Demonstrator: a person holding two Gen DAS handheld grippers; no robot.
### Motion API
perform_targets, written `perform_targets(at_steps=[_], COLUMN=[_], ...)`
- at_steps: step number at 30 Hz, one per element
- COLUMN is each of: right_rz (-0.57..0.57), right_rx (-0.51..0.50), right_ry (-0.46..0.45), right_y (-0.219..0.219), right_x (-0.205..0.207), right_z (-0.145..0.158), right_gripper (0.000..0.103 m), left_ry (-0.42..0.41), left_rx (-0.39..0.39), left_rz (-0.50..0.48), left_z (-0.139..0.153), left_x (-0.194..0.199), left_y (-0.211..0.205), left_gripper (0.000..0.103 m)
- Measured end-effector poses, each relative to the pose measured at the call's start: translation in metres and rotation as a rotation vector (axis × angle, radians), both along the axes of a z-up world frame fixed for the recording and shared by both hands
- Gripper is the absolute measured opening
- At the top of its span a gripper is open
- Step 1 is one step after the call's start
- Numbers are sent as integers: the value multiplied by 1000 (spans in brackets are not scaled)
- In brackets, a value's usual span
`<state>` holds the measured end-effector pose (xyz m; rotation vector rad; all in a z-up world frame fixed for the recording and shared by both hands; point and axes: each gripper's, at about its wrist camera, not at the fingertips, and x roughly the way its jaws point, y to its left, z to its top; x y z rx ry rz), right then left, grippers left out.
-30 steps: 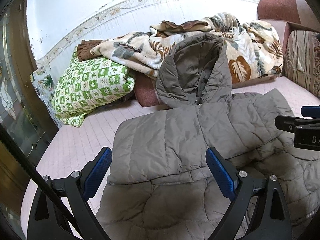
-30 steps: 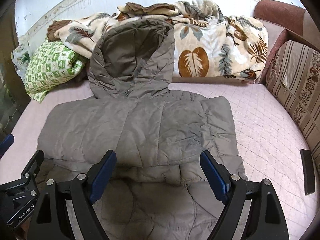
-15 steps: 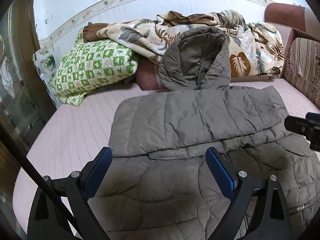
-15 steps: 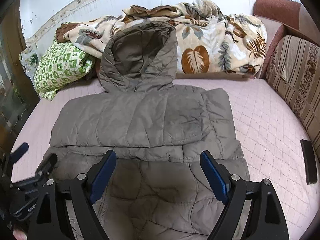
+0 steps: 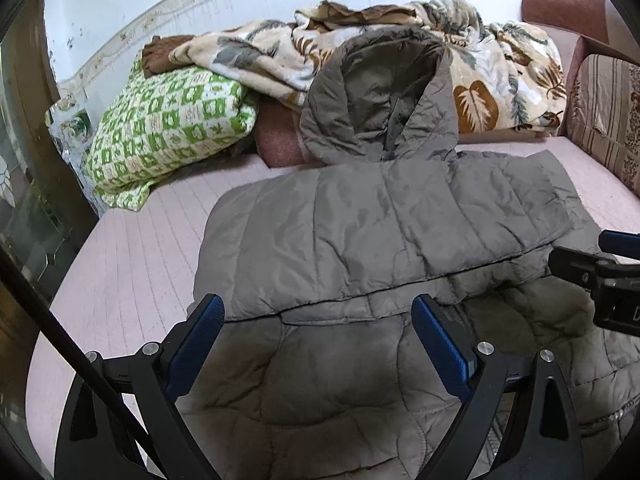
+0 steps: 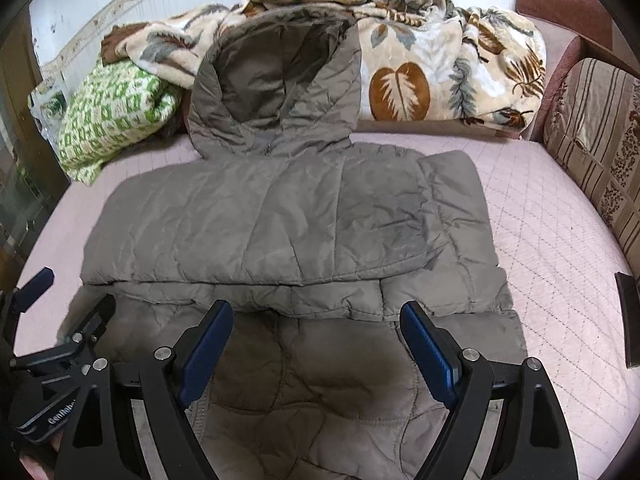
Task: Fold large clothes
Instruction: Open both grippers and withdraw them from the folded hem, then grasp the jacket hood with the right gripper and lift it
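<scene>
A grey-brown quilted hooded jacket (image 5: 384, 240) lies flat on the pink bed (image 5: 132, 248), sleeves folded across its chest, hood (image 5: 380, 92) propped against the bedding behind. It also shows in the right wrist view (image 6: 280, 224). My left gripper (image 5: 318, 332) is open and empty above the jacket's lower half. My right gripper (image 6: 318, 336) is open and empty, also over the lower half. The right gripper shows at the right edge of the left wrist view (image 5: 600, 276); the left gripper shows at the lower left of the right wrist view (image 6: 60, 344).
A green-patterned pillow (image 5: 168, 132) and a leaf-print blanket (image 5: 480, 76) are piled at the head of the bed. A striped cushion (image 6: 592, 136) stands at the right. A dark flat object (image 6: 628, 312) lies by the bed's right edge.
Both grippers have pulled back toward the near edge of the bed, staying open. More of the jacket's lower half has come into view. The jacket has not moved.
</scene>
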<state>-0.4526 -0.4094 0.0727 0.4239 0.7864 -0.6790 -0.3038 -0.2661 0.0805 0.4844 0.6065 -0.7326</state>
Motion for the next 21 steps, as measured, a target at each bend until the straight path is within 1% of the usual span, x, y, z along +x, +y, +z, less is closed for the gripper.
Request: perform_targets(at_steps=[3, 5, 7, 11, 14, 17, 19, 21], right_rz=[2, -2, -14, -51, -58, -69, -75, -89], right_rx=[7, -12, -23, 8, 39, 81, 121, 142], right_ry=[-2, -7, -24, -78, -109, -170, -225, -252], right_y=[-1, -1, -3, -9, -14, -23, -34, -45], right_x=[1, 0, -5, -18, -17, -7, 7, 22], right_z=[-1, 3, 11, 30, 51, 84, 112, 132], right_gripper=[89, 89, 89, 89, 89, 89, 89, 90], left_ry=[19, 40, 55, 61, 68, 91, 85, 70], left_rx=[1, -9, -25, -54, -86, -113, -130, -144], left_rz=[21, 36, 57, 86, 108, 125, 141, 144], left_z=[-4, -5, -5, -2, 2, 4, 6, 10], left_x=[8, 15, 23, 35, 43, 52, 56, 59], left_y=[3, 7, 11, 20, 27, 32, 33, 32], left_gripper=[94, 94, 94, 94, 94, 94, 94, 94])
